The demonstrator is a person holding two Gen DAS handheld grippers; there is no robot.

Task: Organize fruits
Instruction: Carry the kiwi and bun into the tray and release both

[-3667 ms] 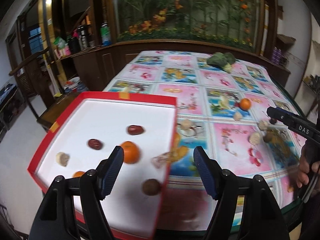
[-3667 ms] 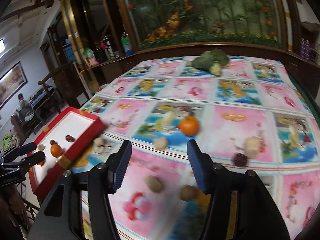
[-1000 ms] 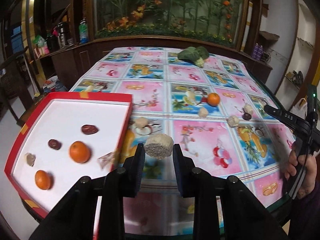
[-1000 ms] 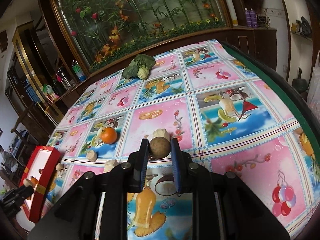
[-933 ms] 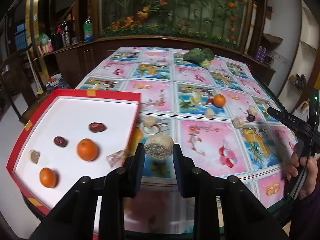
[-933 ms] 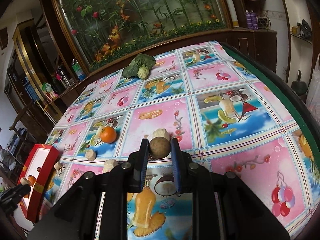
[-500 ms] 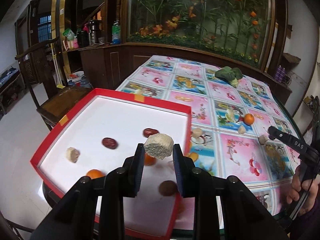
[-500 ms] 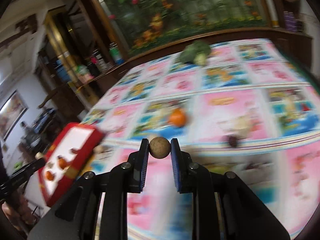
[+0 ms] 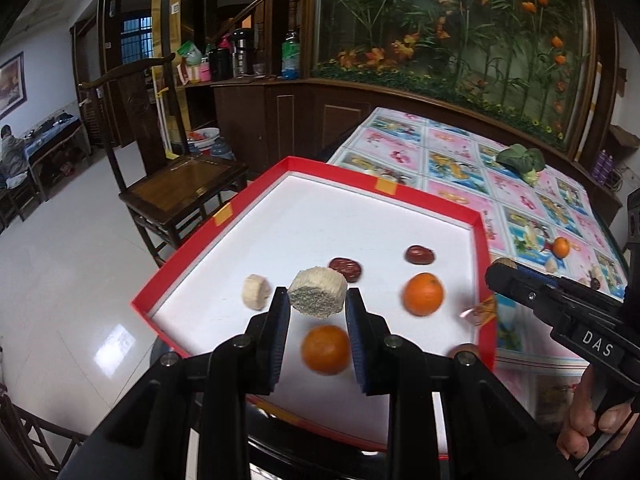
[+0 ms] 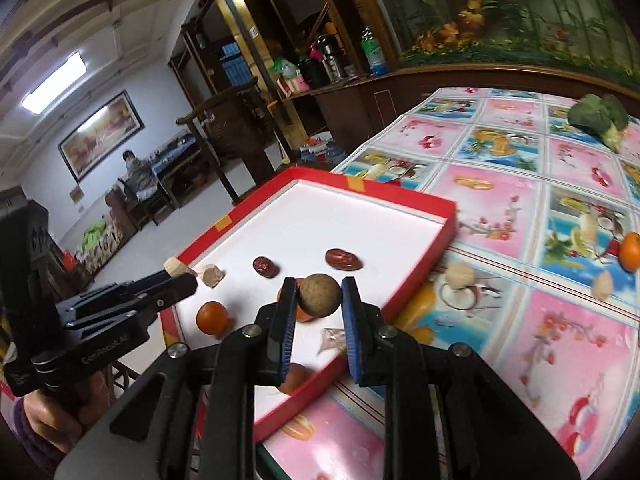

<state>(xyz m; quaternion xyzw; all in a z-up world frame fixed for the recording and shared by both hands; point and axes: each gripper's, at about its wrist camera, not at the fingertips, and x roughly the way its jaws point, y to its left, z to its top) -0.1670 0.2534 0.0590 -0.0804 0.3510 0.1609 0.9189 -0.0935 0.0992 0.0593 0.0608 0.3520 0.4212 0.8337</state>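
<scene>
Red cardboard walls and a smooth white floor form the shallow rectangular tray (image 9: 384, 190), which lies at the edge of the table (image 10: 516, 184) under a glossy pink-and-blue fruit-print cloth. The left claw (image 9: 318, 302) is clamped on a pale, rough-grained cylindrical chunk (image 9: 318, 294), held above the tray floor. The right claw (image 10: 319, 294) is clamped on a dull brown, matte round fruit (image 10: 320, 295), held over the tray's near part.

Items lying in the tray:
- two smooth, round orange tangerines (image 9: 423, 294), (image 9: 326, 349);
- two wrinkled, glossy dark-red dates (image 9: 346, 269), (image 9: 419, 255);
- one small pale cylindrical piece (image 9: 256, 297);
- one crumpled clear wrapper (image 10: 332, 338).

Items on the cloth, well apart from the tray:
- one orange tangerine (image 10: 631, 251);
- two pale lumpy pieces (image 10: 460, 276), (image 10: 602, 285);
- one leafy green vegetable (image 10: 598, 118) at the far side.

Changes against the view one second earlier:
- Both claws were over the open cloth; both are now over the tray.
- The pale chunk and the brown fruit remain in the same grips.
- The right claw, previously aimed at the far right side of the table, now faces the tray and the left claw's body (image 10: 120, 308).
</scene>
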